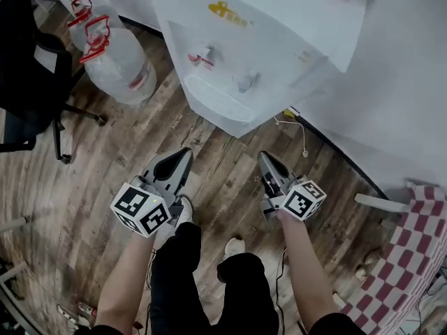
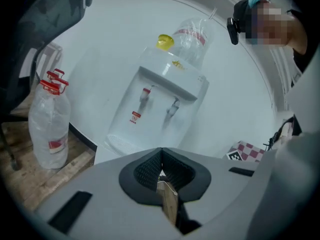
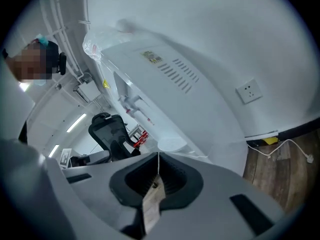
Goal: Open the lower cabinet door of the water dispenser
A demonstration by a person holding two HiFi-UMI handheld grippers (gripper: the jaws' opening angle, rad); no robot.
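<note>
The white water dispenser (image 1: 244, 40) stands against the wall, with a red tap, a grey tap and a round drip tray (image 1: 216, 98). From the head view its lower front (image 1: 234, 123) is only a narrow foreshortened strip, and no door handle shows. My left gripper (image 1: 186, 153) and right gripper (image 1: 266, 158) hang low over the wood floor, a short way in front of the dispenser, both pointing at it. The left gripper (image 2: 161, 153) is shut with nothing in it and faces the dispenser (image 2: 160, 109). The right gripper (image 3: 159, 157) is shut and empty too, beside the dispenser (image 3: 165, 89).
Two large water jugs (image 1: 115, 61) with red handles stand left of the dispenser. A black office chair (image 1: 28, 82) is at the far left. A white cable (image 1: 297, 128) runs along the skirting. A red-checked cloth (image 1: 412, 257) is at the lower right. My legs and shoes are below.
</note>
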